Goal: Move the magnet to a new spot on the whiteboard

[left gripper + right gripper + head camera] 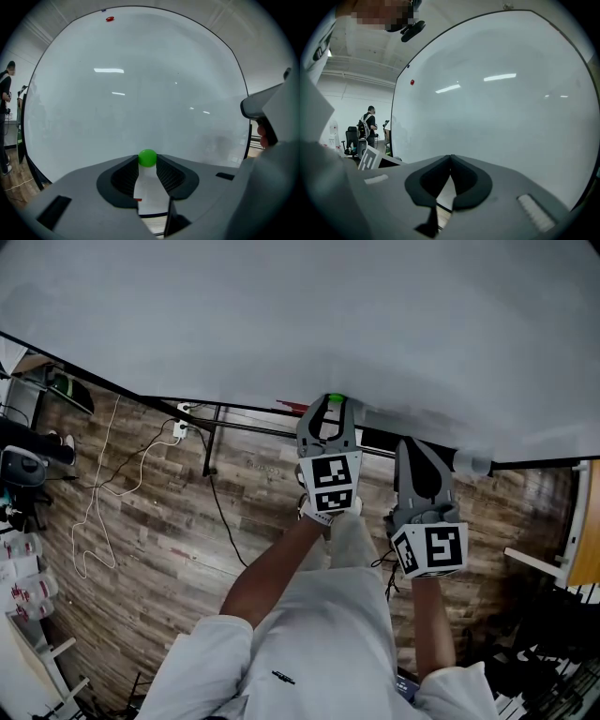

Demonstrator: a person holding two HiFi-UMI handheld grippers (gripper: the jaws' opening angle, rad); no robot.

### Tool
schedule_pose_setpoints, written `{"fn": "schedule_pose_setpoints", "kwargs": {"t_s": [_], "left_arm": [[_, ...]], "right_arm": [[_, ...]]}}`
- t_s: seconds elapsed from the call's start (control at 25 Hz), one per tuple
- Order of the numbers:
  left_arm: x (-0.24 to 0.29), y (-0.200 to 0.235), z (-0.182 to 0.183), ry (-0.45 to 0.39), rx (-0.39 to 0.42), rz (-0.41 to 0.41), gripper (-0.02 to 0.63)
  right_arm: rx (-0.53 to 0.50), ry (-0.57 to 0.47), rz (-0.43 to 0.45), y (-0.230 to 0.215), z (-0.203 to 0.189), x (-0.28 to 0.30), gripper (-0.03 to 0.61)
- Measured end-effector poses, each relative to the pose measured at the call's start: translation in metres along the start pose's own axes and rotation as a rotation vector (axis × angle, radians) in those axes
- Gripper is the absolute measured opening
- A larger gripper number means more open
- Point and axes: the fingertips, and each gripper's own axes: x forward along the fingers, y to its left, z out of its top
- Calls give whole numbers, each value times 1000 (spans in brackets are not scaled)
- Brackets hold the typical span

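My left tongs (148, 162) are clamped on the round green magnet (147, 157), held at their very tips and, as far as I can judge, right against the whiteboard (140, 93) straight ahead. My right tongs (450, 158), just beside, are pressed together on nothing. Bare board spreads above and to both sides, with a small red magnet (109, 19) far up-left.
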Motion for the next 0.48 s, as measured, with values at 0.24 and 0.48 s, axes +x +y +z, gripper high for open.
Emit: {"fn": "schedule_pose_setpoints", "kwargs": {"t_s": [0.24, 0.48], "left_arm": [[0, -1, -1, 1, -9, -13, 120], [-3, -2, 7, -3, -13, -41, 120]], "right_arm": [[-8, 1, 1, -4, 0, -1, 8], [9, -8, -10, -5, 1, -2, 7]]}}
